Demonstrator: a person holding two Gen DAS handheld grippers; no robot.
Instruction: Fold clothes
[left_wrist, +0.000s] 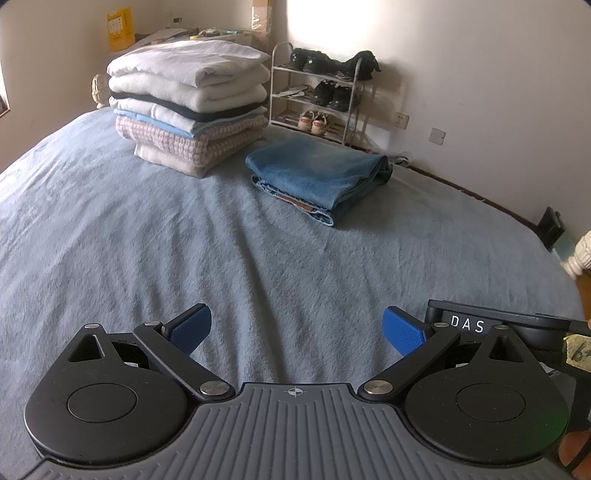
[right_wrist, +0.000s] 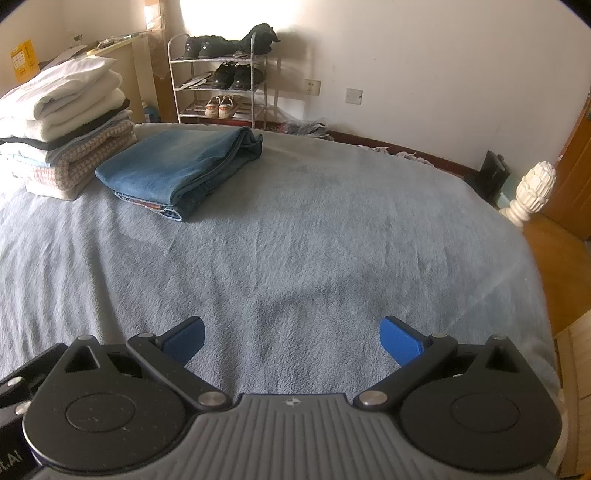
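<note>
Folded jeans (left_wrist: 317, 173) right of stack (left_wrist: 190, 103)

Both grippers are held low and roughly level, pointing forward side by side. The left gripper (left_wrist: 297, 332) has its jaws spread wide, the blue pads (left_wrist: 190, 330) angled outward and nothing between them. The right gripper (right_wrist: 291, 339) matches it: jaws wide apart, blue pads (right_wrist: 400, 341) bare, gripping nothing. From the left wrist view, part of the right gripper's black body shows just beside the left one's right-hand finger, so the two tools sit close together. The person's hands and sleeves are out of sight behind the cameras.
</note>
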